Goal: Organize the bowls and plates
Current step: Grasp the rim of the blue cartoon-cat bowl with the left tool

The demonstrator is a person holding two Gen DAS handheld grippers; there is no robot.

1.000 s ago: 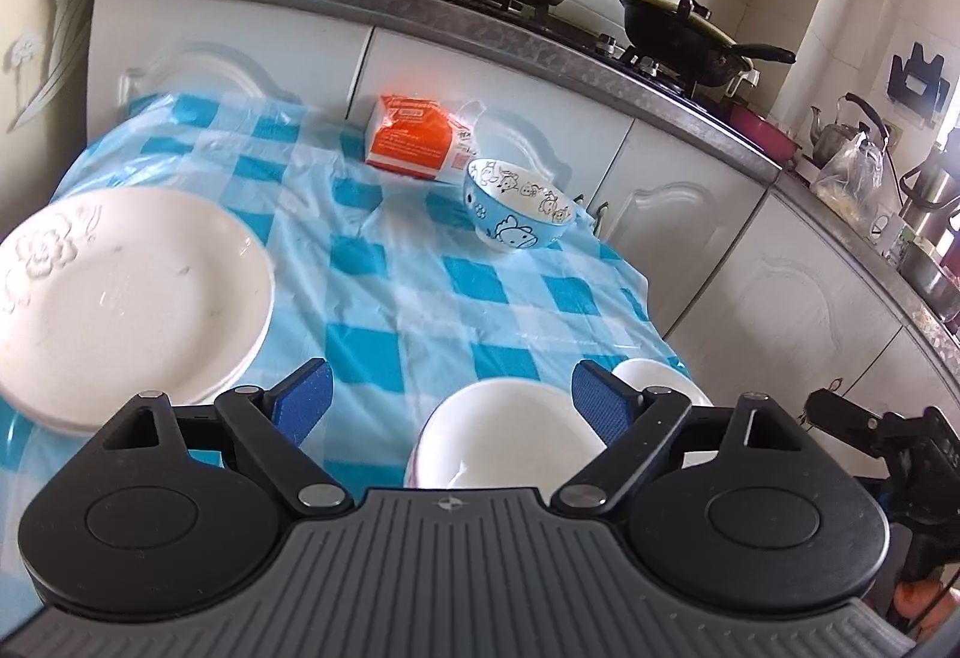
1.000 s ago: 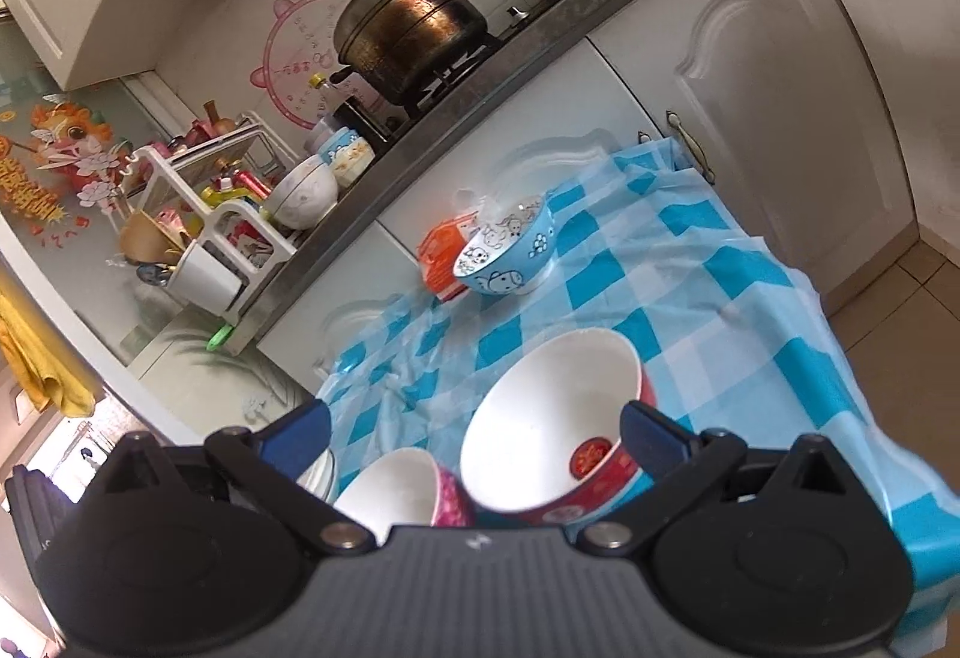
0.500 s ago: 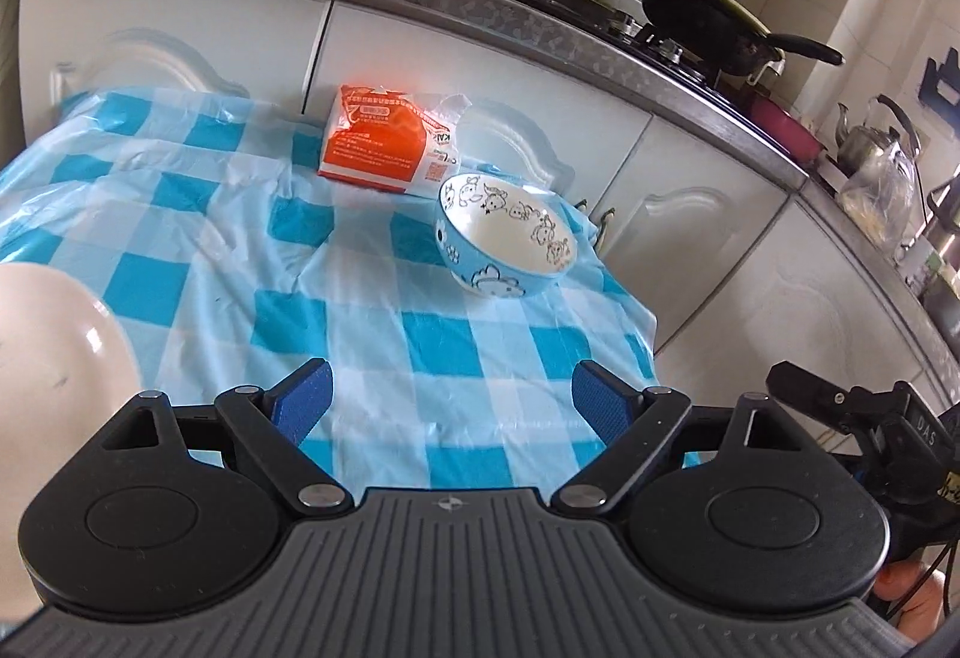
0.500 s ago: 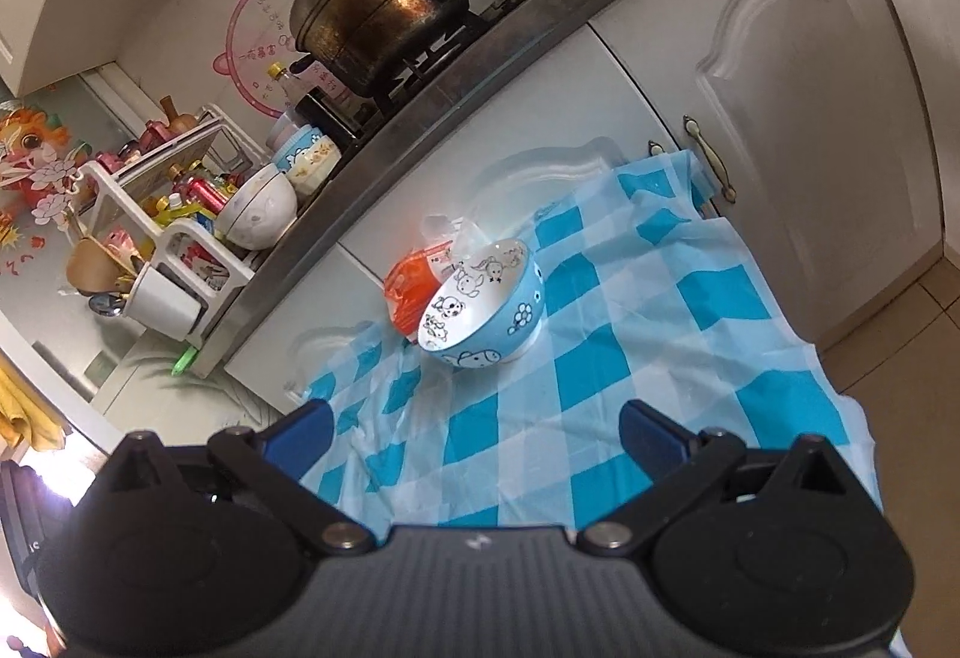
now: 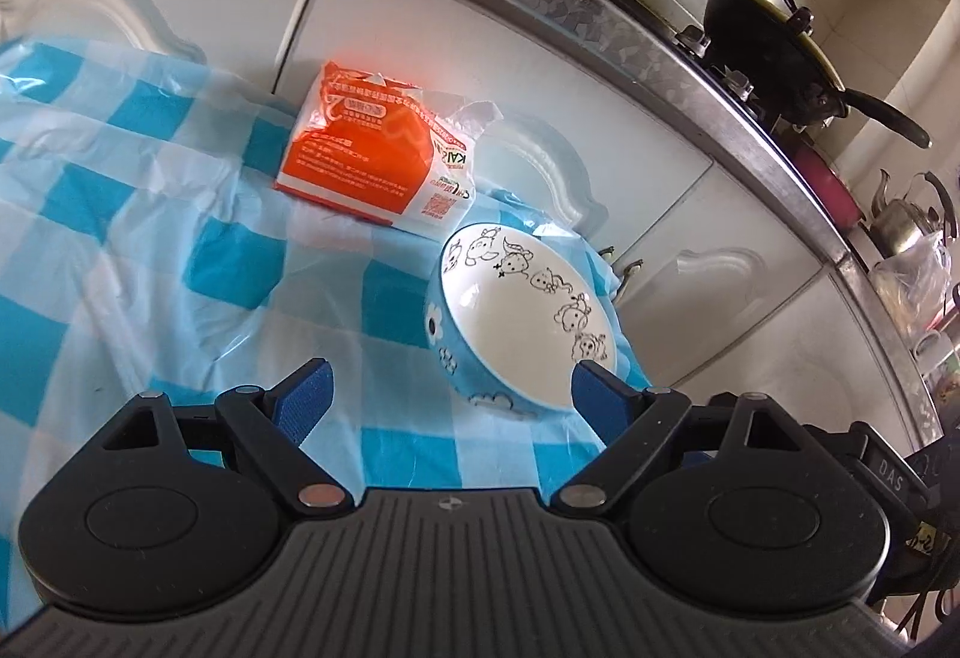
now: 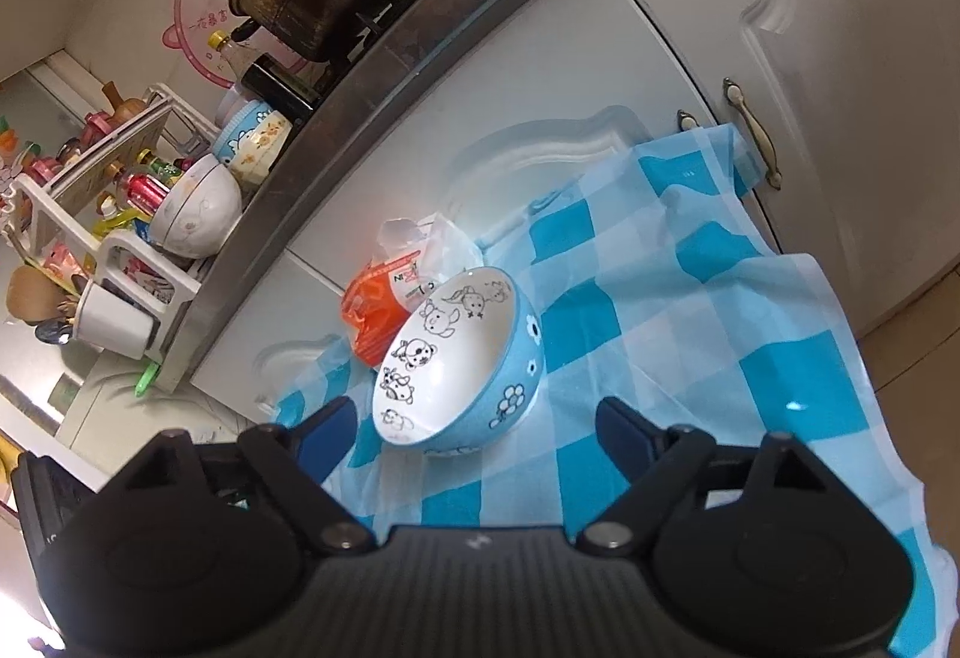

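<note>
1. Narrowing its jaws just now, the right claw [image 6: 468, 430] is unclenched and empty; the blue ceramic bowl with cartoon animals inside [image 6: 459, 358] sits just ahead of its pads, untouched.
2. The left claw [image 5: 447, 388] gapes wide too, grasping nothing, its right-hand pad just beside that bowl's rim.
3. Both views have swung off the white plates and red bowl seen a second ago onto this one.
4. It rests on the blue-checked worktop [image 5: 180, 262], near the orange packet [image 5: 372, 154], likely next to be gathered.
</note>
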